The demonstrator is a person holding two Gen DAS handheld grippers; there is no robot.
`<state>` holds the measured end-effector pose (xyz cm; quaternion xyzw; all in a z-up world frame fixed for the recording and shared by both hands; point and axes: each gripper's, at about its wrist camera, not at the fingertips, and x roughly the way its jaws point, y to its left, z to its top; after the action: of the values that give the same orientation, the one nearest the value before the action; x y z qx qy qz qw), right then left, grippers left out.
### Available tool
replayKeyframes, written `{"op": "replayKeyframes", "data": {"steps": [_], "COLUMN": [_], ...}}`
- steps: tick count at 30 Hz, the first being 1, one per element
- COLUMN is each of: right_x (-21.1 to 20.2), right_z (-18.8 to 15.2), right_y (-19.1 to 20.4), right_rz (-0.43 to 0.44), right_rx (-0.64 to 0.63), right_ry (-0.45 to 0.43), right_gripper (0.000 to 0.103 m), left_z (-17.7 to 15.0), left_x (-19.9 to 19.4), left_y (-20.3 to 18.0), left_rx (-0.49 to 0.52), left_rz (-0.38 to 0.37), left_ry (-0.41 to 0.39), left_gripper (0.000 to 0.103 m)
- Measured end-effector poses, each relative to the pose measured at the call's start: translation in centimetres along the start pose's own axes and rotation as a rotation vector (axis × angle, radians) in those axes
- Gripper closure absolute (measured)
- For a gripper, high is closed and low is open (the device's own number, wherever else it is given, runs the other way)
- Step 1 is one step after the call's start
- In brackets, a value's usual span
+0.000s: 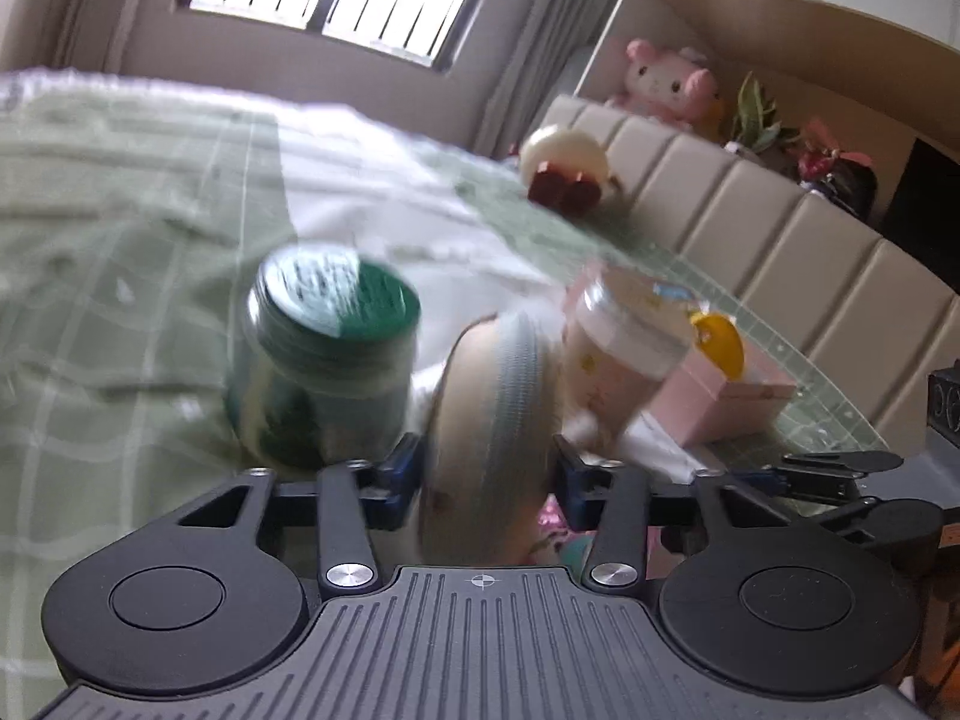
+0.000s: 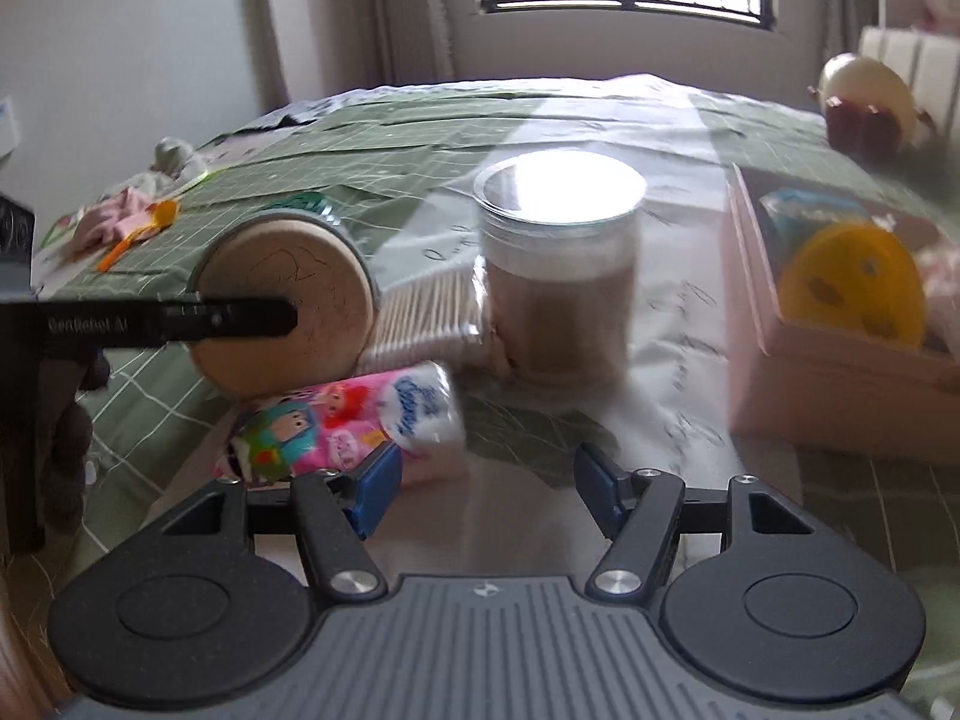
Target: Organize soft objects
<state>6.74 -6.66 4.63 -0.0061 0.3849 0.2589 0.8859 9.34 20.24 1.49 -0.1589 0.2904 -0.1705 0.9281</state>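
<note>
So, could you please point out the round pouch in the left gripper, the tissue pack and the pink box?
round pouch [image 1: 486, 414]: left wrist view, on its zipper band.
tissue pack [image 2: 342, 420]: right wrist view, on the printed wrapper.
pink box [image 2: 840, 384]: right wrist view, on its front wall.

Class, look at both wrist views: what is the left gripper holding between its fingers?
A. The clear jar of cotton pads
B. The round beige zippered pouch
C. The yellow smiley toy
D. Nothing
B: the left gripper is closed on the round beige zippered pouch, and the right wrist view shows its finger across the pouch's flat face.
</note>
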Motion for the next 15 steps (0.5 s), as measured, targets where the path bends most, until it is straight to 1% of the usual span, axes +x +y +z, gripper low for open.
{"op": "replayKeyframes", "data": {"steps": [1, 3, 6, 8, 10, 11, 13, 15], "right_x": [0.0, -0.2, -1.0, -1.7, -2.2, -2.3, -2.6, -2.2], "right_z": [-0.3, -0.7, -1.2, -1.2, -1.2, -1.2, -1.1, -1.1], "right_y": [0.0, 0.0, 0.9, 2.1, 3.7, 4.5, 6.5, 8.7], "right_rz": [0.002, 0.002, -0.021, -0.043, -0.081, -0.098, -0.106, -0.105], "right_rx": [0.009, 0.011, -0.023, -0.068, -0.125, -0.153, -0.209, -0.276], "right_ry": [0.004, 0.004, -0.02, -0.05, -0.089, -0.11, -0.15, -0.163], "right_gripper": [0.039, 0.039, 0.039, 0.039, 0.039, 0.039, 0.039, 0.039], "left_z": [-0.3, -0.8, -1.2, -1.7, -2.6, -2.8, -3.2, -3.6], "left_x": [0.2, 0.3, -0.7, -2.2, -4.1, -5.0, -6.7, -7.6], "left_y": [0.0, 0.2, 0.7, 0.5, 0.1, -0.2, -0.8, -1.4], "left_rx": [-0.026, -0.075, -0.15, -0.173, -0.187, -0.19, -0.173, -0.15], "left_rz": [0.012, 0.037, 0.031, 0.048, 0.086, 0.114, 0.203, 0.304], "left_ry": [0.014, 0.028, 0.015, -0.019, -0.066, -0.081, -0.094, -0.079], "left_gripper": [0.058, 0.059, 0.059, 0.059, 0.059, 0.059, 0.059, 0.059]}}
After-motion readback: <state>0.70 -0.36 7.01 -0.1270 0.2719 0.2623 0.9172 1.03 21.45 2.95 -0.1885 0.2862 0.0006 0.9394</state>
